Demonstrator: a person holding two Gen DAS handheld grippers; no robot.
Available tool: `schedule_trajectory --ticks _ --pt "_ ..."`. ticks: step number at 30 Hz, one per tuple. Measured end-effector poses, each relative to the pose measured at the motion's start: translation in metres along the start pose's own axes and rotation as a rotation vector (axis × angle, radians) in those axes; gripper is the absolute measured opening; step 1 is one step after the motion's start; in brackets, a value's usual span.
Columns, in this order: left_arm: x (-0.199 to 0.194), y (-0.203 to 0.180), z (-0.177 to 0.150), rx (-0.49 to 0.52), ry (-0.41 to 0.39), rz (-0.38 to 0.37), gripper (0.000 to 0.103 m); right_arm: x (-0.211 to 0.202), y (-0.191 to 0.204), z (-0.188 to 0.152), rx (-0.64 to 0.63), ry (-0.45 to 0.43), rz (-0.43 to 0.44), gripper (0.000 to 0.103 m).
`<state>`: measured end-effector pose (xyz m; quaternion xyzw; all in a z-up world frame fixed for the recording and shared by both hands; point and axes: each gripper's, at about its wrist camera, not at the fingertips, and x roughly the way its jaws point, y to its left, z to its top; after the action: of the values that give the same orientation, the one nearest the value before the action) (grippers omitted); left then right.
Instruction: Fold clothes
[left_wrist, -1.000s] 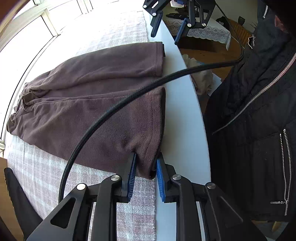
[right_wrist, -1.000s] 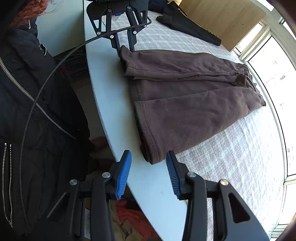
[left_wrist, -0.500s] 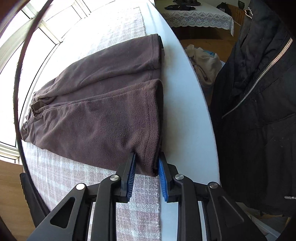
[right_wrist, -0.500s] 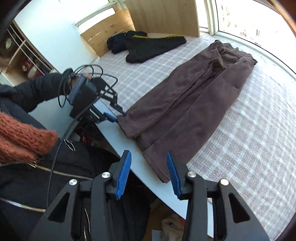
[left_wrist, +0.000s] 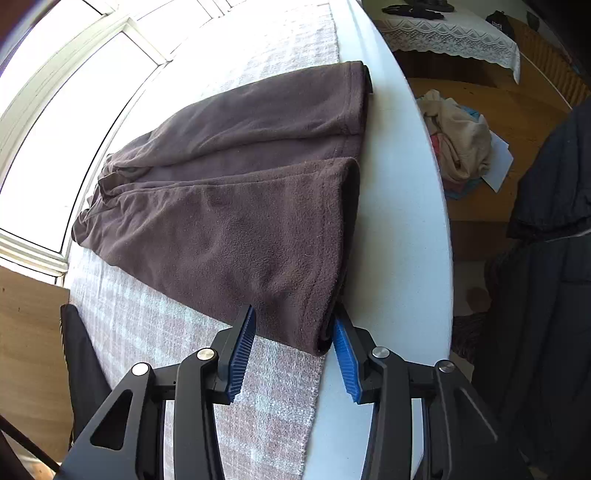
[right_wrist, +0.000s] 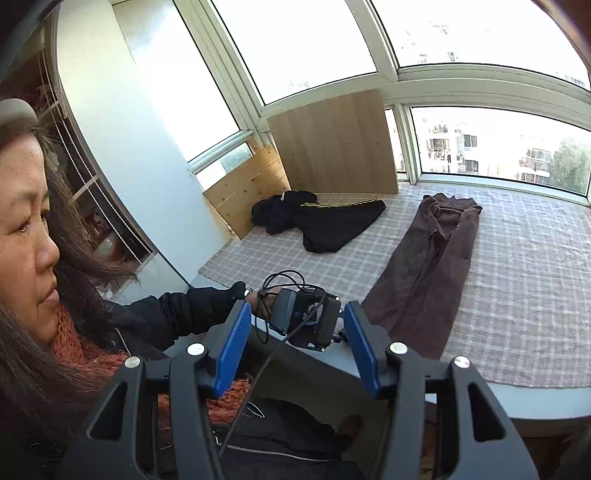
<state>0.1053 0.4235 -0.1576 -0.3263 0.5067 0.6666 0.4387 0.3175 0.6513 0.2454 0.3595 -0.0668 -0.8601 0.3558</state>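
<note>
My left claw (left_wrist: 291, 347) sits spread around the near hem of the brown trousers (left_wrist: 229, 221), lying lengthwise toward ten o'clock on the checked cloth (left_wrist: 166, 332), placed for pinching, while my right claw (right_wrist: 295, 343) hangs empty, gaping above.

The trousers (left_wrist: 236, 206) lie flat on a cloth (left_wrist: 266, 402) that covers the table (left_wrist: 402, 236), their leg ends at the table's near edge. The left gripper (left_wrist: 291, 347) straddles the nearer leg's hem corner, fingers apart. A dark garment (right_wrist: 325, 221) lies on the cloth well left of the trousers, before a wooden board (right_wrist: 332, 144). The right gripper (right_wrist: 295, 347) hangs off the table, spread wide.
</note>
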Motion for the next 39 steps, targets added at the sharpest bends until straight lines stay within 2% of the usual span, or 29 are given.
schedule_trajectory --ticks 2,3,6,11,12,14,15,17,19,21,23,25,27,28,31,35,37,39 --pt "0.0 -0.006 0.0 -0.016 0.009 0.056 0.044 -0.014 0.033 -0.014 0.003 -0.042 0.008 0.052" --pt "-0.001 -0.01 0.0 -0.017 0.014 0.091 0.049 -0.022 0.052 -0.021 -0.012 -0.06 -0.005 0.052" --pt "0.0 -0.021 0.002 -0.02 0.031 0.199 0.049 -0.043 0.093 -0.029 -0.025 -0.112 -0.052 0.052" --pt "0.004 -0.042 0.006 -0.037 0.085 0.398 0.05 -0.062 0.11 0.003 0.048 -0.205 -0.097 0.052" --pt "0.005 -0.045 0.007 -0.046 0.103 0.434 0.05 -0.071 0.109 0.01 0.105 -0.238 -0.081 0.052" --pt "0.008 -0.05 0.009 -0.059 0.152 0.518 0.05 -0.09 0.111 0.017 0.212 -0.304 0.016 0.052" --pt "0.012 -0.054 0.011 -0.049 0.179 0.569 0.05 -0.099 0.115 0.019 0.234 -0.332 0.026 0.052" --pt "0.017 -0.065 0.016 0.01 0.212 0.692 0.047 -0.115 0.129 0.025 0.245 -0.381 -0.007 0.052" --pt "0.021 -0.076 0.02 0.07 0.24 0.812 0.047 -0.121 0.142 0.032 0.254 -0.407 0.014 0.052" --pt "0.018 -0.084 0.025 0.086 0.247 0.85 0.042 -0.115 0.156 0.042 0.253 -0.408 0.029 0.052" --pt "0.007 -0.096 0.031 0.152 0.233 0.922 0.04 -0.107 0.169 0.052 0.261 -0.398 0.056 0.052" --pt "-0.007 -0.108 0.039 0.242 0.194 1.006 0.04 -0.095 0.177 0.06 0.295 -0.378 0.12 0.052" --pt "-0.022 -0.107 0.046 0.256 0.175 1.017 0.04 -0.086 0.186 0.064 0.326 -0.356 0.188 0.052" --pt "-0.031 -0.1 0.049 0.227 0.175 1.016 0.04 -0.084 0.193 0.062 0.339 -0.344 0.226 0.052" --pt "-0.063 -0.063 0.053 0.051 0.15 0.959 0.04 -0.091 0.221 0.038 0.304 -0.305 0.241 0.052" --pt "-0.096 0.006 0.04 -0.159 0.143 0.942 0.04 -0.112 0.248 -0.025 0.287 -0.242 0.254 0.052" --pt "-0.116 0.04 0.026 -0.292 0.126 0.898 0.041 -0.125 0.253 -0.062 0.287 -0.223 0.234 0.055" --pt "-0.141 0.067 0.012 -0.43 0.081 0.832 0.041 -0.138 0.249 -0.097 0.275 -0.231 0.166 0.058"
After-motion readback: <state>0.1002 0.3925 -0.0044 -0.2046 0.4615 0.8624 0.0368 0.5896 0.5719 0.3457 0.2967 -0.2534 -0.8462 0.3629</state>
